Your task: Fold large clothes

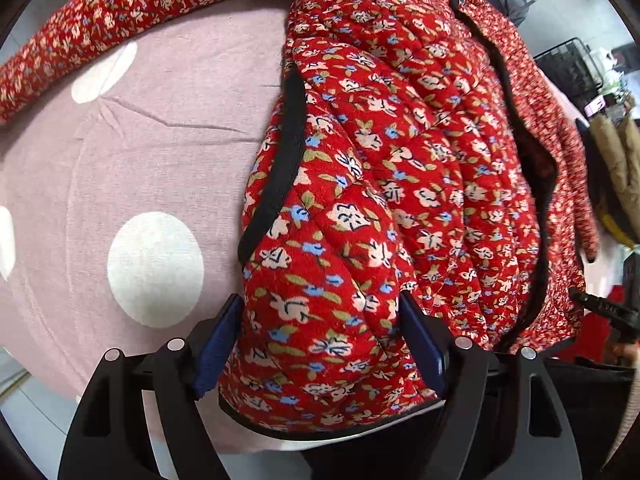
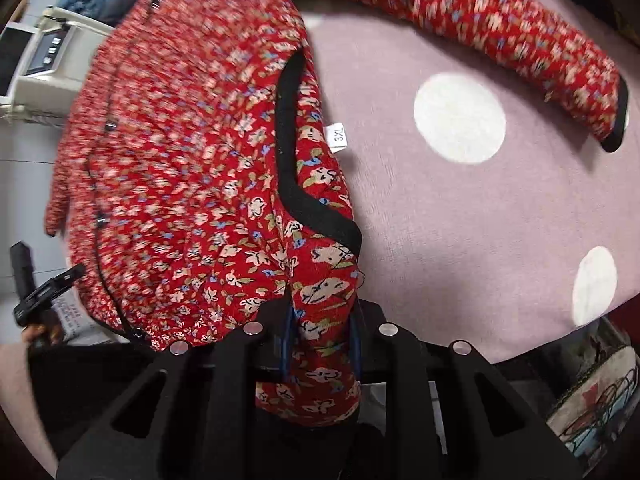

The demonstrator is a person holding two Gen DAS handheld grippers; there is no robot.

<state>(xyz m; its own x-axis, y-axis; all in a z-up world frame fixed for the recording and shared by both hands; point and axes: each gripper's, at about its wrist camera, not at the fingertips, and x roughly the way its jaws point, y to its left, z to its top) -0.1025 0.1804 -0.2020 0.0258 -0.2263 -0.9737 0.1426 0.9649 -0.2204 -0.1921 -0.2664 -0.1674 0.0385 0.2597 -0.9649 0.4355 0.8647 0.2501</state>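
the right gripper (image 2: 322,336) pinches the red floral jacket (image 2: 180,184), whose size tag (image 2: 338,136) shows only here, while the left gripper (image 1: 320,340) clamps a thick fold.

- The left wrist view looks steeply down along its fingers (image 1: 224,344) from close above the jacket (image 1: 400,168), with the spotted sheet (image 1: 160,152) filling its left half.
- The right wrist view also looks steeply down from close above, the jacket (image 2: 180,184) on its left and the sheet (image 2: 460,208) on its right; its far parts are blurred.
- Both views share the jacket's black-trimmed edge, the long sleeve (image 1: 120,12) (image 2: 500,20) across the top, and the sheet's white dots.
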